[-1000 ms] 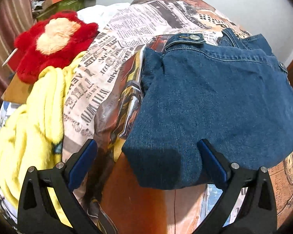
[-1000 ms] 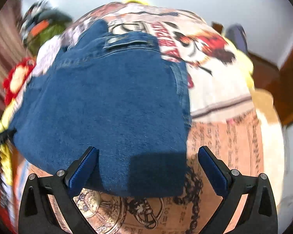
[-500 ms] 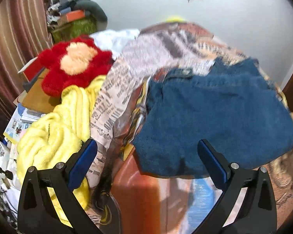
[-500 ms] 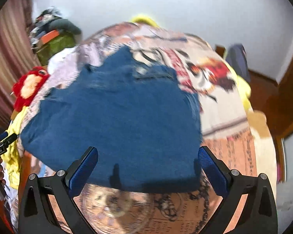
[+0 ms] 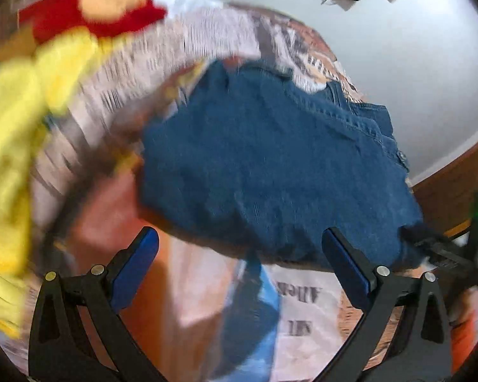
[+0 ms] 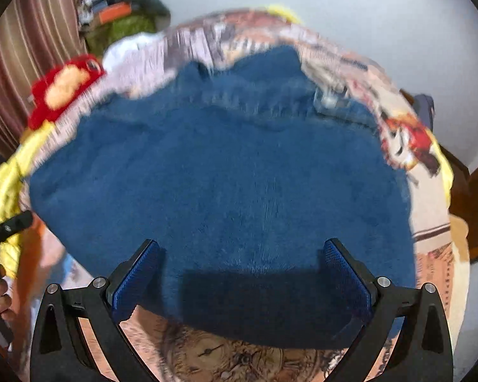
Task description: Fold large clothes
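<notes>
Jeans (image 6: 226,191) lie folded on the bed (image 6: 430,216), near its front edge; our left hand-held gripper (image 5: 239,267) and right hand-held gripper (image 6: 239,277) both gape wide, empty, over the denim's near edge, with a yellow towel (image 5: 12,127) at the bed's left edge

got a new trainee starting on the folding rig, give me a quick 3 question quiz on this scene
1. True or false: the left gripper is clamped on the folded jeans.
2. Multiple choice: what lies to the left of the jeans in the left wrist view? A) a grey towel B) a yellow garment C) a green bottle
3. Fill in: the jeans rest on a printed ___.

Key
1. False: both its fingers stand wide apart, empty. The right gripper is open too.
2. B, with a red plush toy behind it.
3. Bedsheet, with newspaper and clock prints.
</notes>
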Motion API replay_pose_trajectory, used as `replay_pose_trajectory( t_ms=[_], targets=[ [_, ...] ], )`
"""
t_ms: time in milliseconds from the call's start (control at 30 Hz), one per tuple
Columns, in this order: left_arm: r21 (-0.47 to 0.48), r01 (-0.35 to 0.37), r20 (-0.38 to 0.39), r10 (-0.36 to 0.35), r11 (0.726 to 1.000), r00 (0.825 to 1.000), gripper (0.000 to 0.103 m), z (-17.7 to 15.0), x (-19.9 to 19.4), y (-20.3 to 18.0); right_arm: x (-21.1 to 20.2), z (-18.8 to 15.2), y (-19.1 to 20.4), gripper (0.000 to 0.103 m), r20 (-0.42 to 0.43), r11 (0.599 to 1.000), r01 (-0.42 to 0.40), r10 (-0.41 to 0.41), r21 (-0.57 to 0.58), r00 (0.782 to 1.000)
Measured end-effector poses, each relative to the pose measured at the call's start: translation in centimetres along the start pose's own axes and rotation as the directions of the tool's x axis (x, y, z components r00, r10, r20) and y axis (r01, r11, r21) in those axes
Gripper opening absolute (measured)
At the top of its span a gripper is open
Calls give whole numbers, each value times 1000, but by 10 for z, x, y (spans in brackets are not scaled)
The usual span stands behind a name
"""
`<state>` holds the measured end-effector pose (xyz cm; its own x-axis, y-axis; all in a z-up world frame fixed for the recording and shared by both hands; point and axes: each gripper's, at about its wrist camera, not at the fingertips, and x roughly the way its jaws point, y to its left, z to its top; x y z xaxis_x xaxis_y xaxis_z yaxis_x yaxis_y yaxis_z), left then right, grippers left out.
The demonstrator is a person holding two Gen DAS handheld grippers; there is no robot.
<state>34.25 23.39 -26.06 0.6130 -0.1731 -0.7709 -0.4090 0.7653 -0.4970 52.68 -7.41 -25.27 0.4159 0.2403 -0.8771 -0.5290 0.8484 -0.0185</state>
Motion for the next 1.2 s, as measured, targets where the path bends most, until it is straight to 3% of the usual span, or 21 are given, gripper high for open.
replay_pose_trajectory(
  t_ms=[167, 267, 433, 567, 600, 667, 700, 800, 833, 967, 1100, 1200],
  targets=[
    [-53, 119, -70, -122, 992, 990, 103, -1, 26, -1, 12, -5, -2, 103, 12, 1000, -6, 6, -10, 1000],
    [-82, 169, -67, -174, 982, 982, 103, 6, 37, -4, 13, -5, -3, 103, 13, 1000, -13, 13, -9, 1000],
    [-130, 162, -21, -166, 978, 986, 103, 25, 56, -9, 12, -5, -3, 103, 19, 1000, -17, 17, -6, 1000],
    [-169, 105, 16, -104, 980, 994, 102, 34, 70, -16, 11, -4, -2, 103, 11, 1000, -15, 15, -4, 1000],
    [-171, 81, 29, -77, 982, 997, 99, 35, 71, -18, 10, -4, -2, 103, 6, 1000, -13, 13, -3, 1000],
    [-171, -3, 38, 9, 985, 999, 75, 38, 69, -20, 6, -5, -2, 103, -8, 1000, -9, 9, 0, 1000],
    [-183, -4, 39, 11, 983, 999, 71, 38, 66, -15, 4, -5, -2, 103, -12, 1000, -8, 8, -1, 1000],
    [-270, 56, 58, -42, 961, 997, 47, 39, 53, 1, -5, -8, -1, 103, -28, 1000, -9, 8, -8, 1000],
    [-283, 71, 67, -54, 956, 996, 33, 39, 47, 7, -9, -10, 0, 103, -28, 1000, -6, 5, -15, 1000],
    [-262, 147, 128, -117, 954, 985, 30, 43, 18, 4, -27, -10, 7, 103, -4, 998, 25, -25, -56, 1000],
    [-112, 116, 210, -91, 987, 973, 29, 49, -27, -24, -43, -1, 24, 103, 36, 994, 30, -27, -104, 999],
    [-10, 89, 301, -82, 996, 950, 29, 53, -65, -45, -50, 10, 41, 103, 71, 992, 6, 3, -129, 997]
  ],
)
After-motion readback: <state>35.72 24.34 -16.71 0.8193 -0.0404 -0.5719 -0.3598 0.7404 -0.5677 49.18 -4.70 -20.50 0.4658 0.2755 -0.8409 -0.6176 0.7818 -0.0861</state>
